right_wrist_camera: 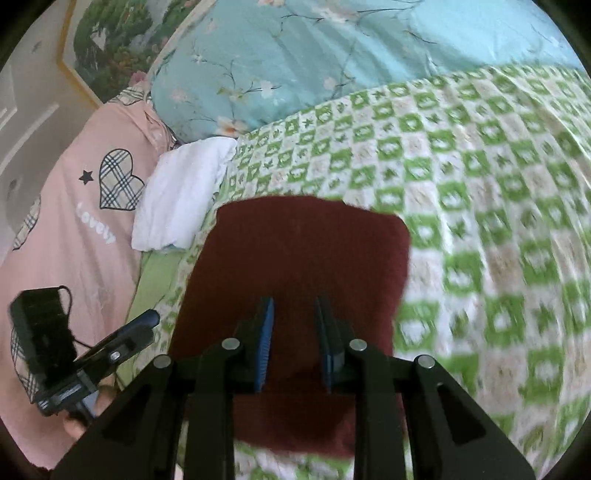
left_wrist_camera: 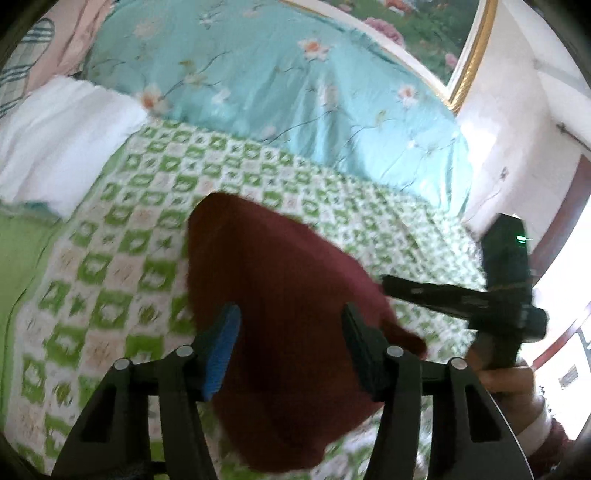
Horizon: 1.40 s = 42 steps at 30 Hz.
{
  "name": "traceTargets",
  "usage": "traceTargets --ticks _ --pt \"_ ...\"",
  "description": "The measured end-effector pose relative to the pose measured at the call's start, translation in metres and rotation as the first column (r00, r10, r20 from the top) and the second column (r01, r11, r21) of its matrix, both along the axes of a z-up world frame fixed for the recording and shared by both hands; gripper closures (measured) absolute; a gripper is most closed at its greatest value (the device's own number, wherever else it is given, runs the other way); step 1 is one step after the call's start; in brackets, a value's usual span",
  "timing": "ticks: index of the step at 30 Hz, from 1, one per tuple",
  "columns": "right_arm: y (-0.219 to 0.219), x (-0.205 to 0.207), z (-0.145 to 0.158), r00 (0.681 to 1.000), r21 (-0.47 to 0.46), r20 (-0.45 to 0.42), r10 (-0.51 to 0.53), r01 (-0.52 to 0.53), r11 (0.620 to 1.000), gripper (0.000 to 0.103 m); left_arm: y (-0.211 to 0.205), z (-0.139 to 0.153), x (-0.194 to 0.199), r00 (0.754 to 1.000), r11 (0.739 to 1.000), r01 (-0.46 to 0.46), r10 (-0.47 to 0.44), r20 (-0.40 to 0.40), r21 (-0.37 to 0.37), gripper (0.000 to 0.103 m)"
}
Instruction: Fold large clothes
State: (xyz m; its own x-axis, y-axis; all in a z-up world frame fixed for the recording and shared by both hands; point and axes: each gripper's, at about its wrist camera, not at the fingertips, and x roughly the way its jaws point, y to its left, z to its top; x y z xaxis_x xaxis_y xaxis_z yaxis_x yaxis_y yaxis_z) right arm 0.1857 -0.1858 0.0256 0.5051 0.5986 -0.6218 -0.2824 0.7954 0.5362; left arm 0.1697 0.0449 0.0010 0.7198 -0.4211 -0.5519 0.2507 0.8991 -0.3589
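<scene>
A dark red garment [left_wrist_camera: 280, 332] lies folded into a thick rectangle on the green-and-white checked bedsheet [left_wrist_camera: 122, 258]. My left gripper [left_wrist_camera: 291, 314] hovers over it with its jaws wide apart and nothing between the pads. In the right wrist view the same garment [right_wrist_camera: 295, 251] fills the middle. My right gripper [right_wrist_camera: 294, 301] stands above it with a narrow gap between its blue pads, gripping nothing. The right gripper [left_wrist_camera: 391, 284] also shows at the garment's right edge, held by a hand. The left gripper [right_wrist_camera: 147, 321] shows at the garment's left side.
A teal floral quilt [left_wrist_camera: 280, 85] lies heaped at the far end of the bed. A folded white cloth [right_wrist_camera: 181, 199] and pink fabric with plaid hearts [right_wrist_camera: 92, 206] lie to the left. A gold-framed picture [left_wrist_camera: 424, 33] hangs on the wall behind.
</scene>
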Motion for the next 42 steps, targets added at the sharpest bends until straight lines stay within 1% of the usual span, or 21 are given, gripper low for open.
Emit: traceTargets --ticks 2,4,6,9,12,14,16,18,21,23,24,26,27,28,32,33,34,36,38,39,42 --pt "0.011 0.018 -0.004 1.000 -0.001 -0.017 0.011 -0.012 1.000 0.079 -0.008 -0.005 0.018 0.999 0.999 0.032 -0.032 -0.021 0.008 0.049" --pt "0.016 0.032 -0.014 0.999 -0.034 -0.043 -0.016 0.014 0.999 0.079 -0.013 -0.022 0.036 0.995 0.999 0.040 -0.037 -0.088 0.025 0.056" --pt "0.015 0.045 -0.035 0.993 -0.068 -0.107 -0.040 0.033 0.997 0.079 -0.019 -0.042 0.051 0.989 0.995 0.049 -0.037 -0.145 0.084 0.057" --pt "0.005 0.051 -0.061 0.987 -0.044 -0.148 -0.059 0.053 0.998 0.080 -0.029 -0.049 0.047 0.992 0.989 0.045 -0.028 -0.126 0.139 0.057" --pt "-0.001 0.049 -0.061 0.986 -0.008 -0.155 -0.063 0.062 0.998 0.081 -0.037 -0.051 0.047 0.993 0.982 0.040 -0.018 -0.117 0.185 0.057" --pt "-0.001 0.045 -0.055 0.988 -0.010 -0.145 -0.059 0.058 0.998 0.080 -0.031 -0.051 0.049 0.991 0.987 0.038 -0.018 -0.133 0.153 0.057" --pt "-0.004 0.036 -0.044 0.990 0.001 -0.127 -0.061 0.061 0.998 0.079 -0.022 -0.043 0.050 0.989 0.994 0.043 -0.029 -0.142 0.099 0.058" --pt "-0.006 0.028 -0.034 0.994 0.022 -0.102 -0.049 0.052 0.998 0.079 -0.006 -0.028 0.054 0.992 0.999 0.038 -0.036 -0.123 0.016 0.058" --pt "-0.003 0.014 -0.021 0.998 0.054 -0.065 -0.019 0.023 0.998 0.079 0.010 -0.012 0.073 0.993 0.999 0.012 -0.015 -0.115 -0.032 0.058" --pt "0.002 0.010 -0.022 0.998 0.047 -0.070 -0.009 0.012 0.999 0.079 0.011 -0.009 0.098 0.989 0.998 0.040 -0.047 -0.139 -0.050 0.058" --pt "0.004 0.009 -0.026 0.997 0.044 -0.079 -0.006 0.010 0.999 0.079 0.008 -0.012 0.113 0.984 0.998 0.051 -0.057 -0.170 -0.040 0.058" --pt "0.007 0.012 -0.037 0.995 0.042 -0.103 -0.001 0.005 0.999 0.079 0.005 -0.021 0.137 0.974 1.000 0.020 -0.015 -0.226 0.021 0.060" --pt "0.007 0.012 -0.042 0.993 0.047 -0.114 0.000 0.006 0.999 0.079 0.006 -0.027 0.149 0.967 0.999 0.011 -0.002 -0.255 0.033 0.064" --pt "0.006 0.013 -0.046 0.993 0.056 -0.119 0.000 0.007 0.998 0.079 0.007 -0.033 0.162 0.960 0.999 0.001 0.010 -0.278 0.039 0.064" --pt "0.005 0.014 -0.049 0.993 0.070 -0.120 0.007 0.002 0.998 0.079 0.013 -0.053 0.191 0.943 0.996 -0.038 0.063 -0.328 0.083 0.065" --pt "0.004 0.014 -0.049 0.993 0.071 -0.122 0.007 0.001 0.997 0.079 0.017 -0.057 0.196 0.939 0.993 -0.059 0.090 -0.332 0.103 0.070" --pt "0.005 0.015 -0.048 0.992 0.070 -0.123 0.008 0.000 0.998 0.079 0.020 -0.058 0.200 0.937 0.990 -0.078 0.114 -0.331 0.120 0.079" --pt "0.005 0.014 -0.047 0.992 0.070 -0.125 0.009 0.000 0.998 0.079 0.030 -0.057 0.203 0.932 0.987 -0.114 0.147 -0.331 0.117 0.085" --pt "0.004 0.014 -0.045 0.992 0.075 -0.123 0.006 0.003 0.997 0.079 0.045 -0.047 0.197 0.935 0.989 -0.143 0.149 -0.321 0.041 0.085" --pt "0.002 0.011 -0.041 0.993 0.082 -0.116 -0.001 0.010 0.997 0.079 0.050 -0.037 0.187 0.943 0.988 -0.154 0.153 -0.296 0.022 0.084" --pt "-0.003 0.002 -0.029 0.996 0.104 -0.087 -0.017 0.026 0.994 0.079 0.048 -0.013 0.152 0.965 0.991 -0.130 0.133 -0.227 0.028 0.080"
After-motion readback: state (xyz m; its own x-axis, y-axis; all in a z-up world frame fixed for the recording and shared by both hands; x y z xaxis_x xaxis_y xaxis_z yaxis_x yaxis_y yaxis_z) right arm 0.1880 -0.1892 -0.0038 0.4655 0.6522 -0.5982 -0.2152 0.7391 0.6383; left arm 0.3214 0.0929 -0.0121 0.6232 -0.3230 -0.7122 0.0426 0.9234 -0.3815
